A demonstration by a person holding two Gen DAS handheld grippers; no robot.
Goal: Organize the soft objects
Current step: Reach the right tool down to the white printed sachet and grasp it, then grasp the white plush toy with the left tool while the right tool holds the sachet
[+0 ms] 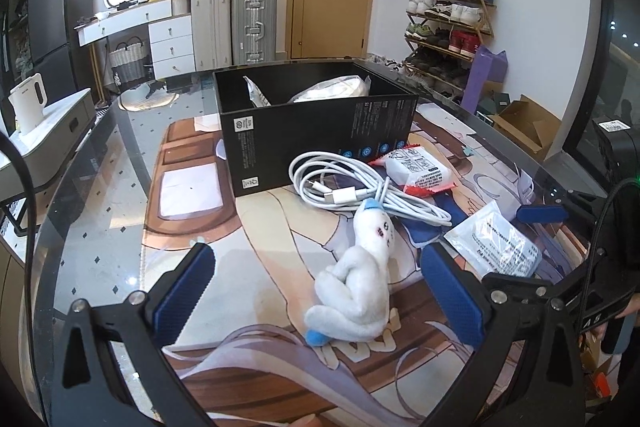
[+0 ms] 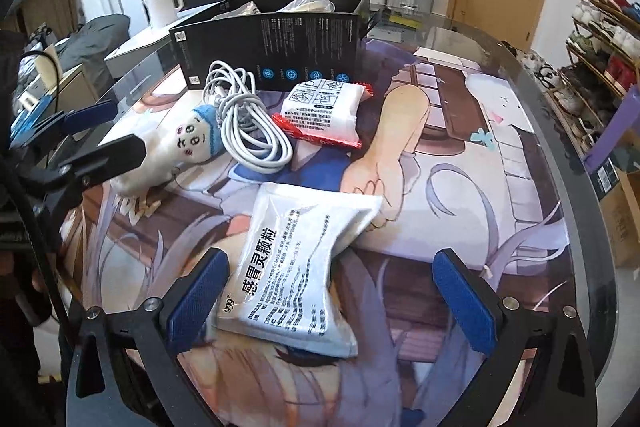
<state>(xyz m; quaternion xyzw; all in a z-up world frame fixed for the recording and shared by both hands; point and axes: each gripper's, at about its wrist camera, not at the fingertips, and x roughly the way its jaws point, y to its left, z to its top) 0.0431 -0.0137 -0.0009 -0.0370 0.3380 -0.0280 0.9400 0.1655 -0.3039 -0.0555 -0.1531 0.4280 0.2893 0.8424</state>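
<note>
Indoors, glass table (image 1: pixel 100 195), printed mat (image 1: pixel 280 227), shoe rack (image 1: pixel 448 27), suitcases (image 1: pixel 236 23)

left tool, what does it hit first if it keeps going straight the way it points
Most likely the white plush toy, lying between the open left tool fingers; the coiled white cable lies beyond. Depth is uncertain.

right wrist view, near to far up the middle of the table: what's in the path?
White medicine packet between the open right gripper's fingers → red-edged snack packet → black box with bags inside.
</note>
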